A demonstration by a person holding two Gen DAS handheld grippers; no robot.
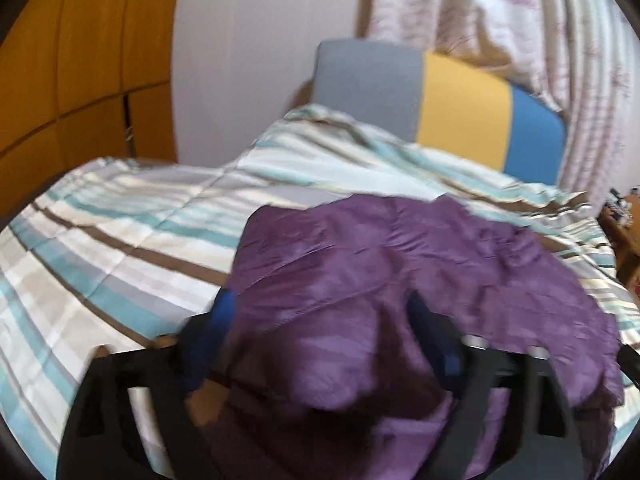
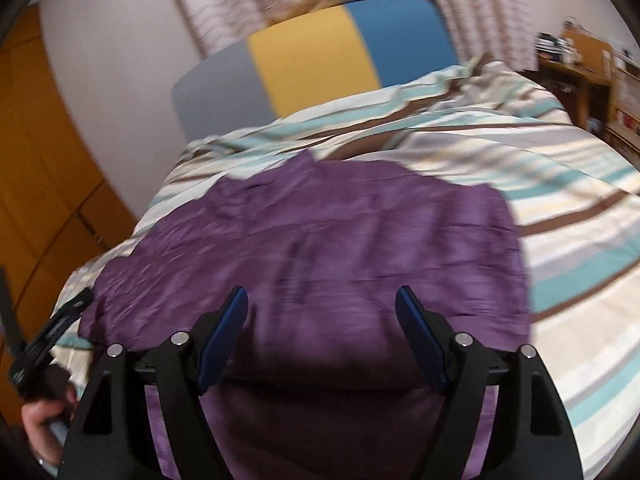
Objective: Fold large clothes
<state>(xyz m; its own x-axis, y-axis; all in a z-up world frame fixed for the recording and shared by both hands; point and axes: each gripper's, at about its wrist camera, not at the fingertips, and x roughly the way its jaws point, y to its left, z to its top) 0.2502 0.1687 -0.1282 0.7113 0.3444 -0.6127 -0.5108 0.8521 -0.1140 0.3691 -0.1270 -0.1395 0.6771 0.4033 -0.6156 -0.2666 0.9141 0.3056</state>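
Striped bedding (image 2: 580, 184) covers the bed that serves as the work surface, with a grey, yellow and blue headboard (image 2: 312, 56) and patterned curtains (image 1: 500, 12) behind it.

Right gripper (image 2: 320, 312): the jaws stand wide apart over the purple garment (image 2: 320, 232). Nothing is clamped between the blue pads (image 2: 224, 336); the cloth lies flat beneath them, and whether the tips touch it cannot be told.

Left gripper (image 1: 320, 308): the jaws are also apart. A raised fold of the purple garment (image 1: 400, 264) bulges between and over the fingers, hiding part of the far finger. The pads do not appear to press on it, though blur limits certainty.

Garment position: it lies spread on the bed, near the foot end, well apart from the headboard. The left edge, as seen in the left wrist view, is doubled up into a rumpled mound. The rest is flat but creased.

A hand (image 2: 44, 412) shows at the lower left of the right wrist view, holding the other gripper.

Task status, as a judgement: folding is at an early stage. One side fold may have been laid over and released. Remaining work: smooth that fold, bring in the opposite side, then fold lengthwise into a compact stack.
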